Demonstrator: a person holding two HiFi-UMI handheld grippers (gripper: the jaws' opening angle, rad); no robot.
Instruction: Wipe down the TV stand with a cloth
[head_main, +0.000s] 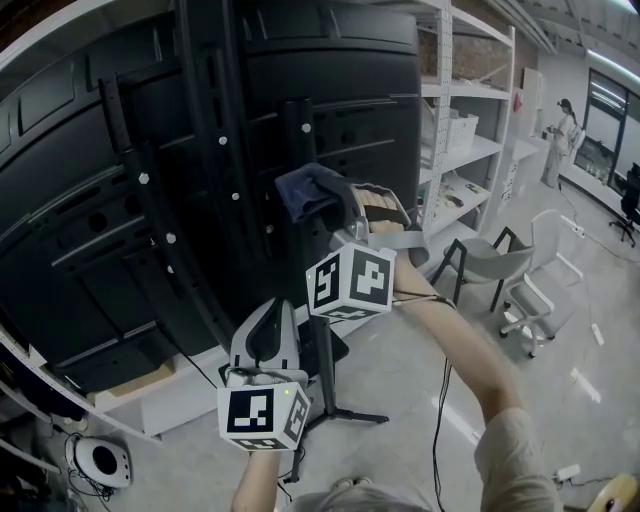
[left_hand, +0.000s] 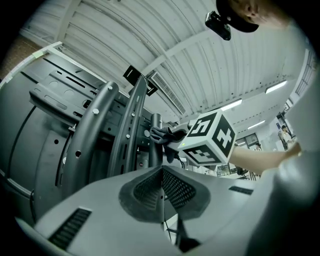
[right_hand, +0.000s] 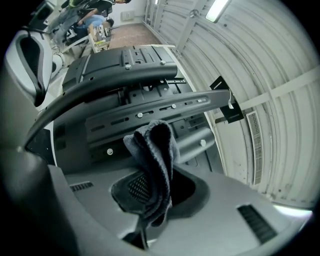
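Observation:
The black TV stand's upright pole (head_main: 298, 140) rises from a floor base (head_main: 348, 414) behind the back of a big dark TV (head_main: 90, 160). A dark blue cloth (head_main: 306, 190) is pressed against the pole at about mid height, and my right gripper (head_main: 335, 208) is shut on it. In the right gripper view the cloth (right_hand: 154, 150) bunches out of the right gripper (right_hand: 150, 187) in front of the mounting brackets (right_hand: 130, 82). My left gripper (head_main: 268, 318) hangs lower, shut and holding nothing. In the left gripper view the left gripper (left_hand: 161, 174) points up at the pole (left_hand: 156, 142).
White shelving (head_main: 452, 130) stands right of the TV. A grey chair (head_main: 490, 262) and a white chair (head_main: 548, 290) are on the floor beyond it, and a person (head_main: 558, 140) stands far off. A low shelf (head_main: 140, 388) and a round white device (head_main: 100, 460) lie at lower left.

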